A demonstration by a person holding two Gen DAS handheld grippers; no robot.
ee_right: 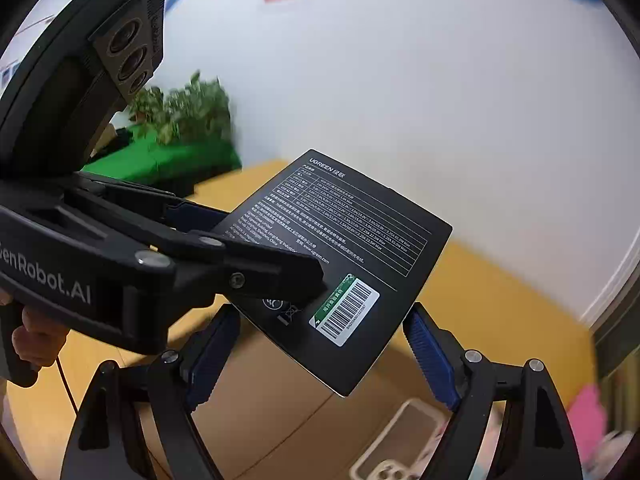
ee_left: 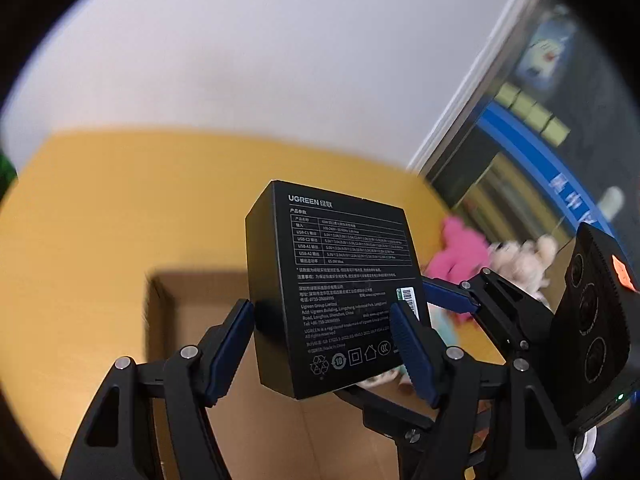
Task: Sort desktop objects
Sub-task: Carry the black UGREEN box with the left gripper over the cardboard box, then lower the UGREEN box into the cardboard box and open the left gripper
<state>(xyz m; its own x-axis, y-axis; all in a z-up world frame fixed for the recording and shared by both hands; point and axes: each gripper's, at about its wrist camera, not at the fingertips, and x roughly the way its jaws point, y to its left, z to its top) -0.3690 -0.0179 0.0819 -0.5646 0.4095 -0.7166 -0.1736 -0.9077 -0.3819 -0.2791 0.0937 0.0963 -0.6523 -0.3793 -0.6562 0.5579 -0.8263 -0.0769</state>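
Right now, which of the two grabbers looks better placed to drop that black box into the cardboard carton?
Left. The left gripper is clamped on the black UGREEN box, lifted above the open cardboard carton. The right gripper is open, holding nothing, its fingers only near the box's lower corner.

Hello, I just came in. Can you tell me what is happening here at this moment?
A person is sorting desk items with two handheld claws. The left claw is shut on a black UGREEN box and holds it up in the air above an open cardboard box on the yellow table. The right claw is open beside it and holds nothing. Some plush toys lie on the table behind.
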